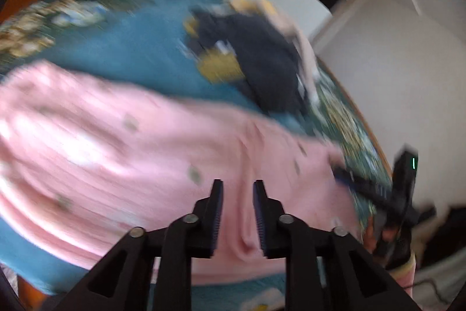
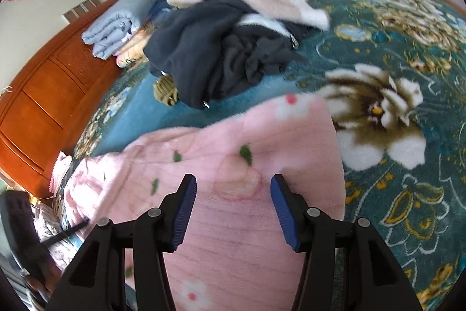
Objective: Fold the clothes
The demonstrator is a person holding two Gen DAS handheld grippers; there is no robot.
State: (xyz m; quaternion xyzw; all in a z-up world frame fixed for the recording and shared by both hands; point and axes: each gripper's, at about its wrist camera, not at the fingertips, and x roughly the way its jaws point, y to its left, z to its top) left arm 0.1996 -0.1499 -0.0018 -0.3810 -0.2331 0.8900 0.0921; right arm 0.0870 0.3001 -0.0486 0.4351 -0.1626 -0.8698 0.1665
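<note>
The pink fleece garment (image 2: 238, 165) is lying spread under both grippers. The right gripper (image 2: 233, 185) is hovering with jaws apart; the left gripper (image 1: 238, 188) is standing parted, clamping nothing.

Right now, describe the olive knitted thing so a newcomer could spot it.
Start at the bed's teal floral blanket, then find the heap of dark navy clothes on its plain blue middle. The olive knitted item pokes out at the heap's lower left edge, toward the wooden headboard. It is the only small, chunky, moss-coloured piece there.
</note>
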